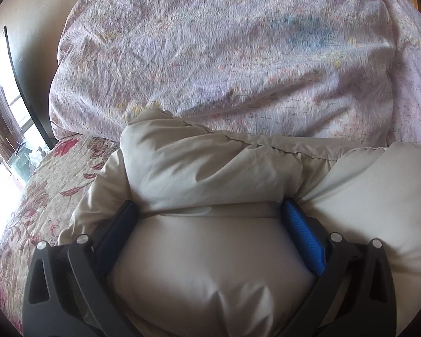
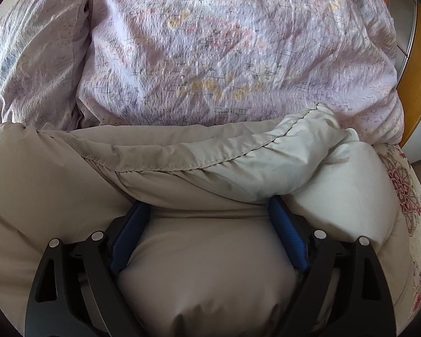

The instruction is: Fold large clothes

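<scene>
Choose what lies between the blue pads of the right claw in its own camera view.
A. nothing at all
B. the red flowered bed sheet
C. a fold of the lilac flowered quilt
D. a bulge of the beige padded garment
D: in the right wrist view the beige padded garment bulges up between the blue pads of the right claw.

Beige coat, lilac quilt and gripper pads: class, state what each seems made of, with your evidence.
Beige coat: probably smooth padded synthetic; puffy, stitched seam.
Lilac quilt: likely crinkled printed cotton; matte, fine wrinkles.
Pads: blue ribbed rubber or plastic; cannot tell which.
</scene>
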Demonstrator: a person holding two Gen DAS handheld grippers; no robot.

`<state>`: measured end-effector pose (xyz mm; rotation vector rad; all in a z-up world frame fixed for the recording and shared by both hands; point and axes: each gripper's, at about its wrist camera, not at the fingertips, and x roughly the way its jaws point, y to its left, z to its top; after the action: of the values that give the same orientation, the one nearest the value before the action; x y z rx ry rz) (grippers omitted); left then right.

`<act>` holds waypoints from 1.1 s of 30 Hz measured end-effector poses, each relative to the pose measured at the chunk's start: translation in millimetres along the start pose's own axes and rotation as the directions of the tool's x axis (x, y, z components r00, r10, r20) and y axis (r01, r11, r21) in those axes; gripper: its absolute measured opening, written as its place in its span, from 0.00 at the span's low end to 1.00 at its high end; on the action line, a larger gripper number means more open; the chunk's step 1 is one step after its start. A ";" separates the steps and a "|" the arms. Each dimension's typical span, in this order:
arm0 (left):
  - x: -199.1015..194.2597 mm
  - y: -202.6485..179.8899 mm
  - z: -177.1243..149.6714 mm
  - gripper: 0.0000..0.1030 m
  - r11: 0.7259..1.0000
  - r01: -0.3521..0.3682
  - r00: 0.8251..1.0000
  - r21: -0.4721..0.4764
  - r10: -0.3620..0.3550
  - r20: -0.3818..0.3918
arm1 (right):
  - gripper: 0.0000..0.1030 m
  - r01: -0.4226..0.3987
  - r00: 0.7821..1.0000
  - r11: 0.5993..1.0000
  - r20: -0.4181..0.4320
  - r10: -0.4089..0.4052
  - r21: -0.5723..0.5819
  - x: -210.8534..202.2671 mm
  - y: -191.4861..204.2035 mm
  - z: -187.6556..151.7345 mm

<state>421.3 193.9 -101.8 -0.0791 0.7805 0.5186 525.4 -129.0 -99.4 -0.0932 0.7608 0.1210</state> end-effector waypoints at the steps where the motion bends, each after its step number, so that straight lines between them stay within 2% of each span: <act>1: -0.1 -0.3 -0.4 0.98 1.000 -0.003 1.000 0.001 0.003 0.001 | 0.85 0.003 1.000 1.000 -0.004 -0.003 -0.002 1.9 1.7 0.2; 6: -17.4 7.4 0.3 0.98 1.000 -0.007 1.000 0.014 0.008 -0.019 | 0.84 -0.003 0.999 1.000 -0.039 0.002 -0.016 -3.3 0.5 5.1; 10: -47.7 30.4 11.0 0.98 1.000 -0.010 0.999 -0.008 0.010 0.042 | 0.84 0.008 0.999 1.000 0.049 -0.008 -0.005 -34.9 -20.1 16.4; 12: -53.8 41.5 21.8 0.98 0.999 -0.049 0.996 -0.022 0.050 0.070 | 0.84 0.027 0.998 0.999 0.064 -0.029 0.024 -37.7 -34.2 23.6; 16: -34.0 52.5 33.6 0.98 0.991 -0.131 0.991 -0.018 0.131 0.036 | 0.84 0.054 0.997 0.996 0.049 -0.058 0.071 -22.0 -54.9 25.4; 20: -3.7 59.8 24.4 0.98 0.982 -0.189 0.982 -0.012 0.189 -0.015 | 0.84 0.070 0.997 0.993 0.017 -0.072 0.090 -9.0 -72.2 11.6; 24: 11.5 75.8 20.7 0.98 0.987 -0.132 0.991 -0.095 0.127 -0.051 | 0.86 0.056 0.998 0.993 -0.003 -0.056 0.105 -2.3 -75.6 10.0; 33: 34.0 81.5 14.1 0.98 0.985 -0.101 0.991 -0.141 0.087 -0.100 | 0.91 0.076 0.996 0.993 -0.053 -0.071 0.094 22.0 -79.9 10.3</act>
<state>411.9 282.7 -105.3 -0.2039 0.8399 0.6656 559.6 -205.0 -104.0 -0.0330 0.8101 0.0123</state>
